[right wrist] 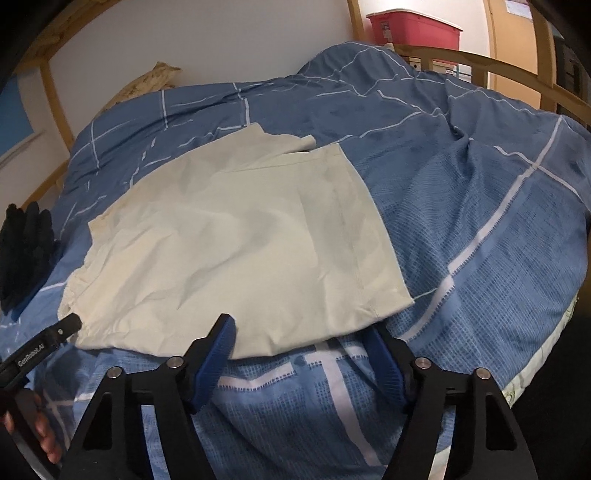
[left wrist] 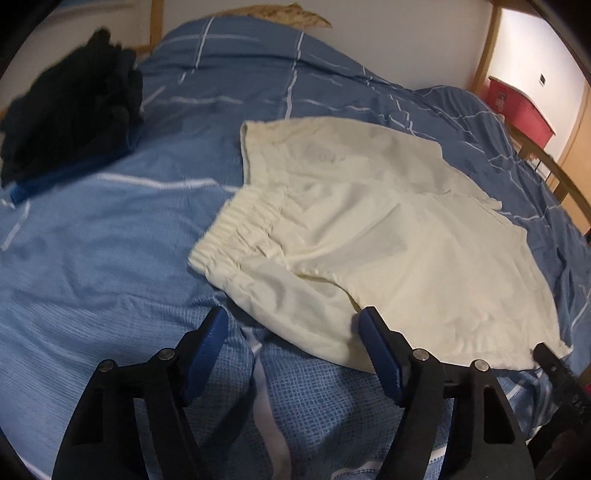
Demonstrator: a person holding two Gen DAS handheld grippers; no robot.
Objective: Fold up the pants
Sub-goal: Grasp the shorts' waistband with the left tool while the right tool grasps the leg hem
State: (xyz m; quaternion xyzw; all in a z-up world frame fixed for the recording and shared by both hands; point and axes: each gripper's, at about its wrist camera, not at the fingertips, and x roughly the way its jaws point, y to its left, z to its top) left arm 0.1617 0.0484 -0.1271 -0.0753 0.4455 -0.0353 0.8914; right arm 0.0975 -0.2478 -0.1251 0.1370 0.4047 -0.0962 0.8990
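Observation:
Cream shorts (left wrist: 369, 221) lie flat on a blue checked duvet (left wrist: 110, 240), with the elastic waistband (left wrist: 240, 225) toward the left. My left gripper (left wrist: 293, 317) is open at the near edge, by the waist corner. Cloth lies between its blue pads without being pinched. In the right wrist view the shorts (right wrist: 240, 229) spread ahead, with the leg hem to the right. My right gripper (right wrist: 299, 328) is open over the near edge by that hem. The left gripper (right wrist: 59, 332) shows at that view's left, held by a hand (right wrist: 40, 435).
A heap of black clothes (left wrist: 74, 103) sits on the bed's far left, also seen as a dark heap (right wrist: 26, 240). A wooden bed rail (right wrist: 498, 62) and a red storage bin (right wrist: 413, 26) stand past the bed on the right. The duvet (right wrist: 480, 203) is rumpled there.

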